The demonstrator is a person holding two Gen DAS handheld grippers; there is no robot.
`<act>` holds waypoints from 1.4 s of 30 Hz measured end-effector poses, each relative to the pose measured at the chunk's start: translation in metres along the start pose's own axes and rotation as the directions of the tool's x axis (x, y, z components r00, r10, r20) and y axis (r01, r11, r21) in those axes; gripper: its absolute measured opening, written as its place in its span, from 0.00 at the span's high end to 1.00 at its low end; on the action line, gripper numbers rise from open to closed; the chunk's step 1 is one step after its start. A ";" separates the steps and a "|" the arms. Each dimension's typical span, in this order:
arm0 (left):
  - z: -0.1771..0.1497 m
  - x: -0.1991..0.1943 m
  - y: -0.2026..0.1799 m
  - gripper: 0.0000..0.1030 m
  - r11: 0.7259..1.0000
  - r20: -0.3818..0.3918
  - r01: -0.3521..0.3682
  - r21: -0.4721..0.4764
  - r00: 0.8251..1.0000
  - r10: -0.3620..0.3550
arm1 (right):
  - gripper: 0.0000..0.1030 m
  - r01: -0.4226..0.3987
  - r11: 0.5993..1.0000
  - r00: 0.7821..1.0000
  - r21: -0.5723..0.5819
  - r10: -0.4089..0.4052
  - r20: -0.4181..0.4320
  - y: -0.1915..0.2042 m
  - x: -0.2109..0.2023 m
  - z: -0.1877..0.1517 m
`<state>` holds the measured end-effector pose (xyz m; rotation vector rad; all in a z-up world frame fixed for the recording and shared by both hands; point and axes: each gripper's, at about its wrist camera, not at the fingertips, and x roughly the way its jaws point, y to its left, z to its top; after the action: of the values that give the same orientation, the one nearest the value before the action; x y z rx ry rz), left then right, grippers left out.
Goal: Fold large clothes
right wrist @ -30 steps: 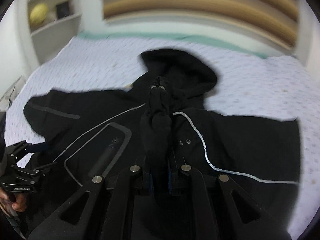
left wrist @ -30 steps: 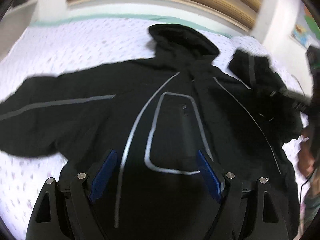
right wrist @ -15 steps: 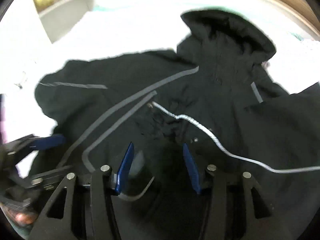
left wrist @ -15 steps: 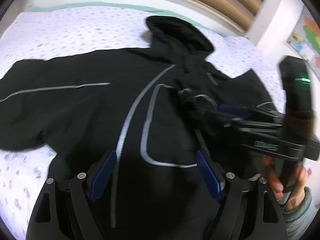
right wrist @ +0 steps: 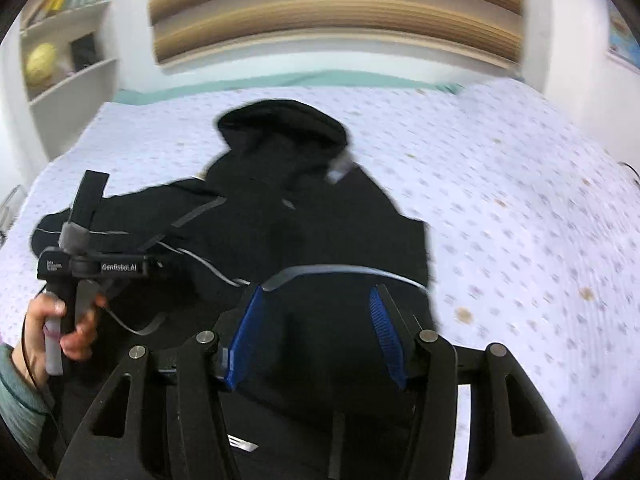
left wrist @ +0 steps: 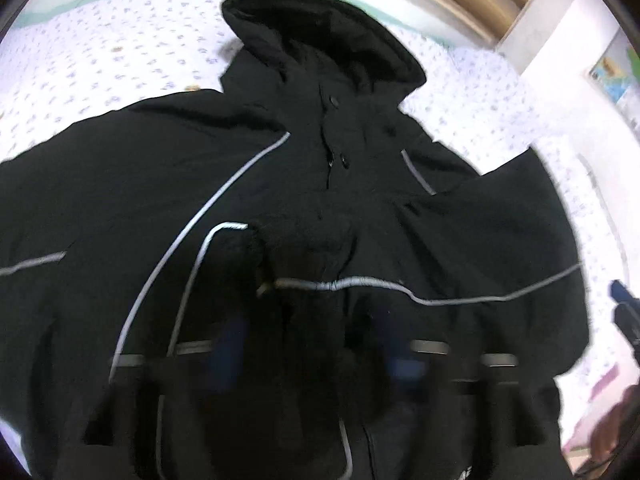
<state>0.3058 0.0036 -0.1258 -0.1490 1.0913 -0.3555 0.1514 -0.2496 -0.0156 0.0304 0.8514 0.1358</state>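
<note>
A large black hooded jacket (left wrist: 360, 216) with grey reflective piping lies front-up on the bed, hood at the far end; it also shows in the right wrist view (right wrist: 320, 224). Its right sleeve is folded across the chest. My left gripper (left wrist: 316, 344) is blurred and dark, low over the jacket's middle, blue pads apart; it shows from the side in the right wrist view (right wrist: 120, 268). My right gripper (right wrist: 316, 332) is open and empty above the jacket's folded right side, blue pads (right wrist: 244, 340) wide apart.
The bed has a white dotted sheet (right wrist: 520, 208) with a green border by the wooden headboard (right wrist: 336, 12). White shelves (right wrist: 60, 60) stand at the left. A wall with a poster (left wrist: 612, 76) is at the right.
My right gripper let go of the sleeve on the chest, opened wider and drew back to the right. My left gripper moved forward and lower over the jacket.
</note>
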 end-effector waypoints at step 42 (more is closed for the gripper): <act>-0.055 -0.101 0.108 0.50 0.999 0.061 -0.035 -0.022 0.997 0.037 | 0.40 -0.012 0.995 0.922 0.103 0.051 -0.383 0.138 0.124 -0.018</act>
<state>0.2381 0.1428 -0.0977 -0.1575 1.0364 -0.3054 0.2040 -0.0967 -0.1086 0.1138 1.2532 0.1316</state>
